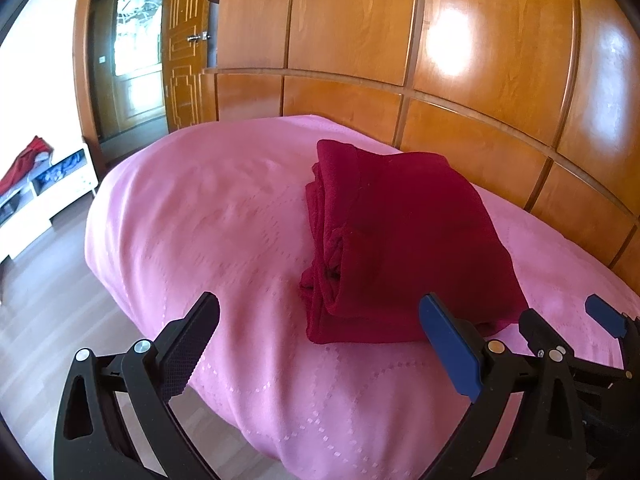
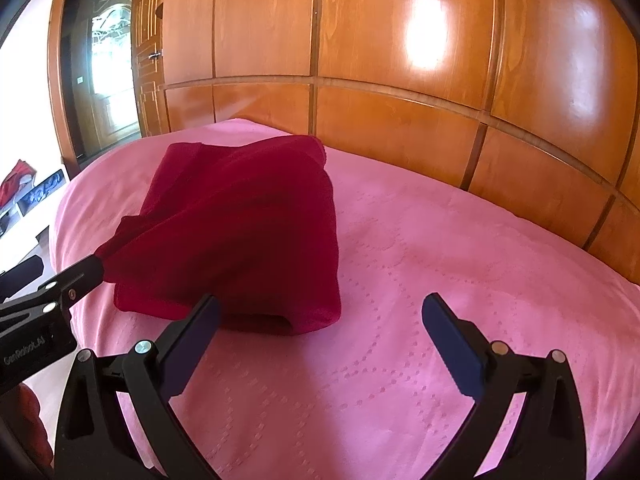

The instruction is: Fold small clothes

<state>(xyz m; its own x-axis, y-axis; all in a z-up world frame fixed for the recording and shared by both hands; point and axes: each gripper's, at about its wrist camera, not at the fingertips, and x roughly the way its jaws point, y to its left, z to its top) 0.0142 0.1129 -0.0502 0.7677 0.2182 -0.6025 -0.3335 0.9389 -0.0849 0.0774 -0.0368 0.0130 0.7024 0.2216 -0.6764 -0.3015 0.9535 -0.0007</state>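
Observation:
A dark red garment point(image 1: 400, 236) lies folded into a thick bundle on the pink bed cover point(image 1: 208, 216). My left gripper point(image 1: 320, 312) is open just short of the bundle's near edge, holding nothing. In the right wrist view the same garment point(image 2: 248, 232) lies left of centre. My right gripper point(image 2: 320, 312) is open and empty, its left finger point(image 2: 200, 320) at the garment's near right corner. The left gripper's fingers point(image 2: 86, 270) reach in from the left and touch the garment's near left corner. The right gripper's fingertip point(image 1: 604, 314) shows at the right edge of the left wrist view.
A wooden panelled headboard wall point(image 1: 460, 80) runs behind the bed. A wooden door point(image 1: 184, 40) stands at the far left. A low white cabinet point(image 1: 48, 196) with a red cloth point(image 1: 24, 164) stands on the wooden floor point(image 1: 52, 300) left of the bed.

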